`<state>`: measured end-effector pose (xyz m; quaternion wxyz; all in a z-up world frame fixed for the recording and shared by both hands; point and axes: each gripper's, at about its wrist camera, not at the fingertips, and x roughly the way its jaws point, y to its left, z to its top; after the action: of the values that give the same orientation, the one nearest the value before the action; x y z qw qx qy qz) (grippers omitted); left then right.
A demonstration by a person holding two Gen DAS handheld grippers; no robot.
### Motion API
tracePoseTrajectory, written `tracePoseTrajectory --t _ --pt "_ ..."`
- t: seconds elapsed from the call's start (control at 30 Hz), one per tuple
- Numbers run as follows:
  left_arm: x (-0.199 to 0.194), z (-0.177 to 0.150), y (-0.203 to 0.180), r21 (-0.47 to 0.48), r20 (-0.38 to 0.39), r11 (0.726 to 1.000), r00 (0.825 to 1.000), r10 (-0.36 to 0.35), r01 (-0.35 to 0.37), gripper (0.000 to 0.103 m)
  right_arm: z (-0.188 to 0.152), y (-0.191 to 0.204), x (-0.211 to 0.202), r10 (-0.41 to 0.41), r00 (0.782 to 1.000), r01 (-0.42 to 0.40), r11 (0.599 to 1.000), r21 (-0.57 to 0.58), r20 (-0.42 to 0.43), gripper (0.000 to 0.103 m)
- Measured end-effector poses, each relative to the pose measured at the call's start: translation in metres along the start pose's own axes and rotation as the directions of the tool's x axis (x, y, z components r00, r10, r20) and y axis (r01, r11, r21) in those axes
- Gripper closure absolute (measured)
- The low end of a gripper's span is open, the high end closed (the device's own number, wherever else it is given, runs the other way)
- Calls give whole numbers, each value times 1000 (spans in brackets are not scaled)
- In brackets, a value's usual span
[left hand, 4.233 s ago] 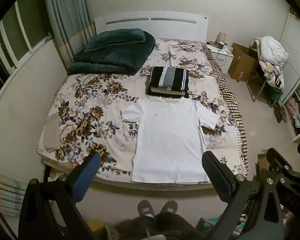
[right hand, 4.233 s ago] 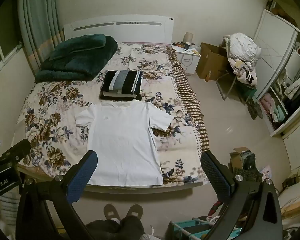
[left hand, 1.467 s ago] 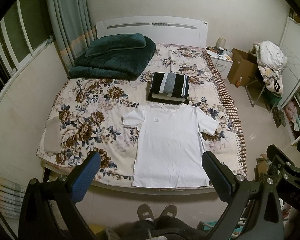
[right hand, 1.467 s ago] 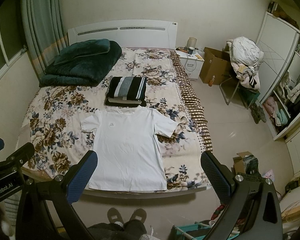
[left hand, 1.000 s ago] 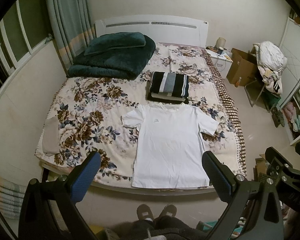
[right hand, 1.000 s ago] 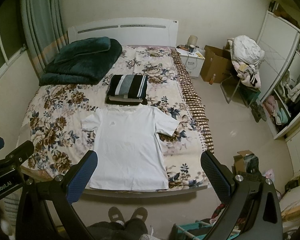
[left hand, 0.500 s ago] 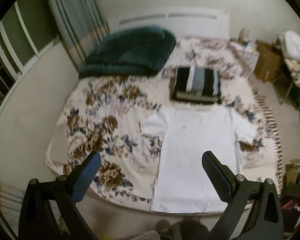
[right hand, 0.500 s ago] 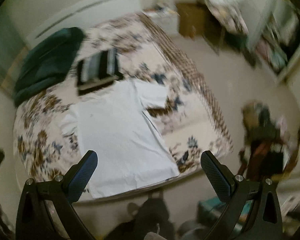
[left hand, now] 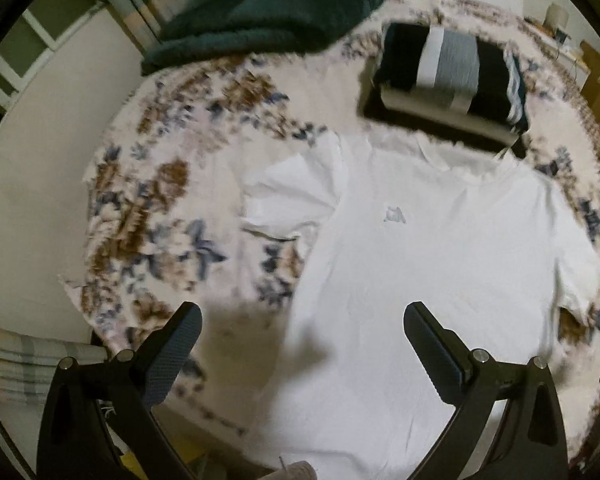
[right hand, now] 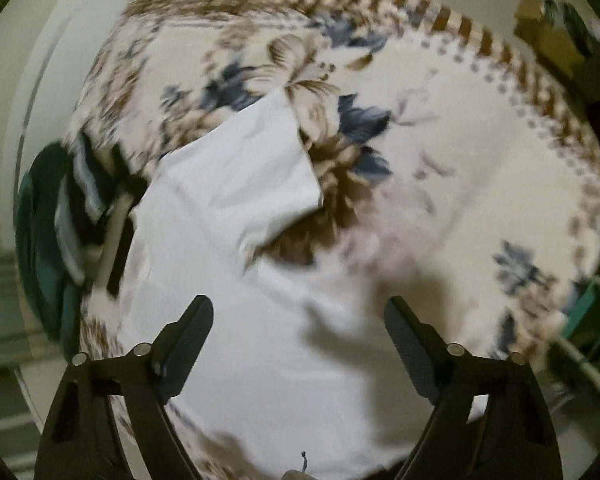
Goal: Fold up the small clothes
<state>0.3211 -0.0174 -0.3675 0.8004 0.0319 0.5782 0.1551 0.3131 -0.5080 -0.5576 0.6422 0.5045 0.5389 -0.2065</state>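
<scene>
Left wrist view: a smooth white cotton T-shirt [left hand: 440,248] is laid flat on the floral-patterned bedspread [left hand: 160,200]. Left gripper [left hand: 300,340] and right gripper [right hand: 298,332] are held released above it, grasping nothing.

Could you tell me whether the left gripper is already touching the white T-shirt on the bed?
Cannot tell. In the left wrist view the open left gripper hovers over the white T-shirt and casts a shadow on it, but blur hides any gap or contact.
</scene>
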Motion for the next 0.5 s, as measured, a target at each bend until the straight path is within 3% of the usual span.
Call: tracePoseTrajectory --t 0.17,0.27,0.37,0.43,0.5 --pt "78 8 -31 -16 -68 1000 997 -23 22 0 37 -10 78 89 996 -84 982 171 -17 19" --pt "108 9 -41 -30 -95 998 993 -62 60 0 46 -9 104 145 989 -147 961 233 26 31" --pt "129 8 -48 -28 -94 995 991 -98 95 0 48 8 107 134 983 -155 972 175 124 58" --pt "139 8 -47 -30 -98 994 989 -109 106 0 47 23 107 81 982 -104 986 133 171 92" --pt "147 7 -38 -54 -108 991 986 -125 119 0 44 40 103 41 978 -58 995 76 207 97"
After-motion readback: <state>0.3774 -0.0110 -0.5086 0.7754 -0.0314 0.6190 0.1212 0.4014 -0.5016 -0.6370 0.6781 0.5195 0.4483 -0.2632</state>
